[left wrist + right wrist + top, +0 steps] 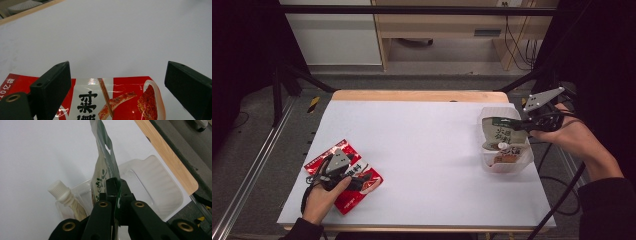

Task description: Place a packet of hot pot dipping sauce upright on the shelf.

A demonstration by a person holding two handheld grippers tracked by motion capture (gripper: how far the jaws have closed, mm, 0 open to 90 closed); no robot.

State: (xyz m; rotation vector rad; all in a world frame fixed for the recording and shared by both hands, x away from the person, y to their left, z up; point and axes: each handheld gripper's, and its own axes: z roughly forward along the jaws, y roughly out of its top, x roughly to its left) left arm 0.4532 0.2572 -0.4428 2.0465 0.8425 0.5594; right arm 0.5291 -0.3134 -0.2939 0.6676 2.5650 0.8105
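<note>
The right gripper (526,121) is closed on the top edge of a green-and-cream pouch (502,129), which hangs over the clear plastic bin (524,162) at about 3 o'clock on the white table (427,150). In the right gripper view the jaws pinch the thin film, and a white-capped spout pouch (65,197) already leans inside the bin. I judge the step is to place the pouch in the bin. To do it well, lower it straight beside the spout pouch and release only when its bottom rests. The left gripper (343,176) stands open above the red snack packet (353,189) at about 8 o'clock, its jaws wide apart and not pressing it.
</note>
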